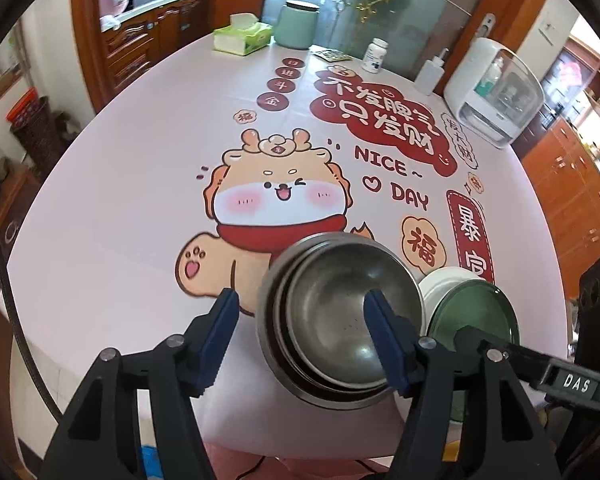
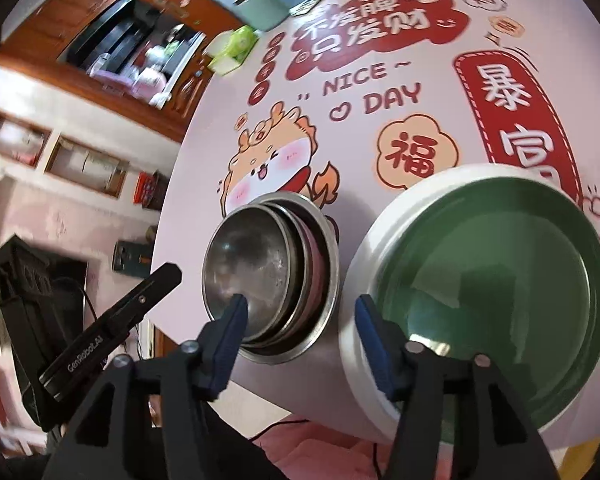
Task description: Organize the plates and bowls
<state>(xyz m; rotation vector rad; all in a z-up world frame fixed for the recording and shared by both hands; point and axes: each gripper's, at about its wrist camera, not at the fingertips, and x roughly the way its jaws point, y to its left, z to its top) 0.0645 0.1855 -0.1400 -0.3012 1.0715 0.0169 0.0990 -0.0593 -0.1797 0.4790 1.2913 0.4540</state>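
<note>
A nested stack of steel bowls (image 1: 340,320) sits near the table's front edge, with a green plate (image 1: 476,312) lying in a white plate (image 1: 440,288) just to its right. My left gripper (image 1: 302,304) is open and straddles the stack's left wall: one pad is outside the rim, the other inside the top bowl, neither pressing. In the right wrist view my right gripper (image 2: 302,306) is open over the gap between the steel bowls (image 2: 260,264) and the white plate (image 2: 364,264). Its right pad is at that plate's left rim, beside the green plate (image 2: 492,280).
The round table (image 1: 140,200) wears a pink cloth printed with a cartoon and red signs. At its far edge stand a tissue box (image 1: 242,36), a green canister (image 1: 298,24), a pill bottle (image 1: 374,54), a pump bottle (image 1: 430,74) and a white appliance (image 1: 496,92). Wooden cabinets surround it.
</note>
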